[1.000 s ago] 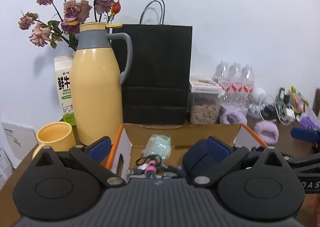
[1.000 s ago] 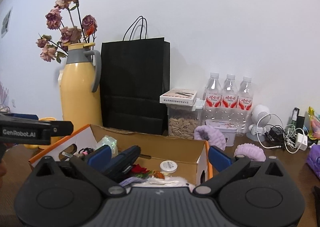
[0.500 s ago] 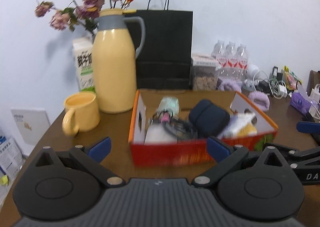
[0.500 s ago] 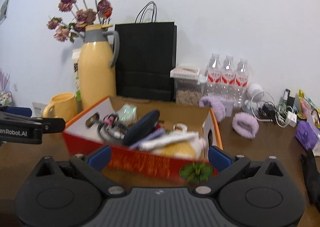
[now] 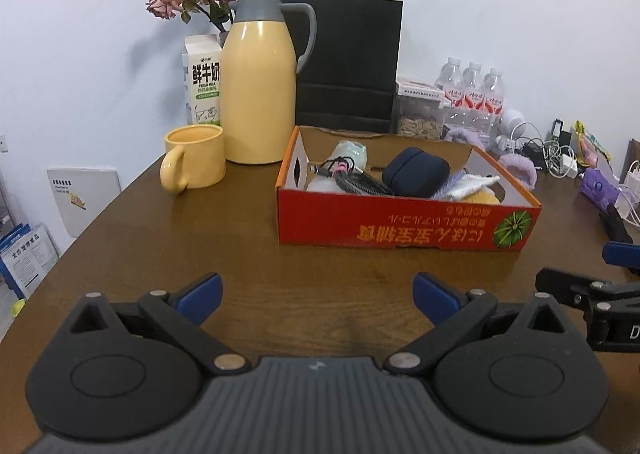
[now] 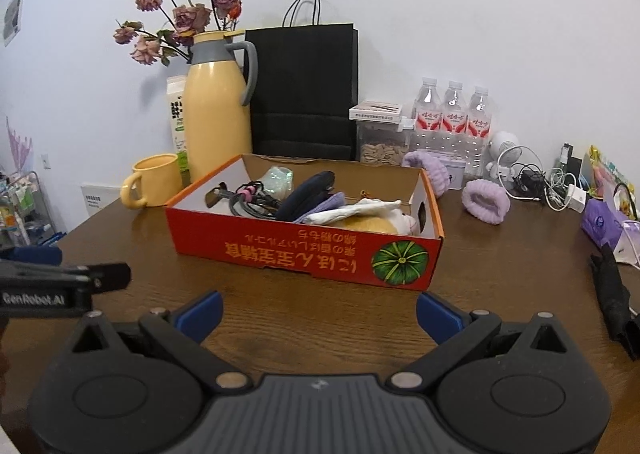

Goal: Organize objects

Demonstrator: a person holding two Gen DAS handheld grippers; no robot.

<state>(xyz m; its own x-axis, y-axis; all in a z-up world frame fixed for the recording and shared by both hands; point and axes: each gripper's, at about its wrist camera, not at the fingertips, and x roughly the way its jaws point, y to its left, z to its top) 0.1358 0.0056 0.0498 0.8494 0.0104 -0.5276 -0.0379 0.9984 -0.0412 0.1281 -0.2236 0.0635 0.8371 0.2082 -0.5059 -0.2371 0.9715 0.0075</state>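
Both claws were held wide apart and empty above the brown table point(image 5: 132, 238): the left gripper point(image 5: 318, 292) and the right gripper point(image 6: 318, 312) were each kept short of the red cardboard box point(image 6: 304, 254), touching nothing. The box was set on the table in front of a black paper bag point(image 5: 348, 62), beside a yellow jug point(image 5: 258, 90) and a yellow mug point(image 5: 194, 162). Inside it a dark blue case point(image 5: 414, 172), tangled cables point(image 5: 352, 180) and white cloth point(image 6: 352, 210) were piled.

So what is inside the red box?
In the red box lie a dark blue case, a bundle of black cables, a pale green packet and white cloth. Whatever is beneath them is covered.
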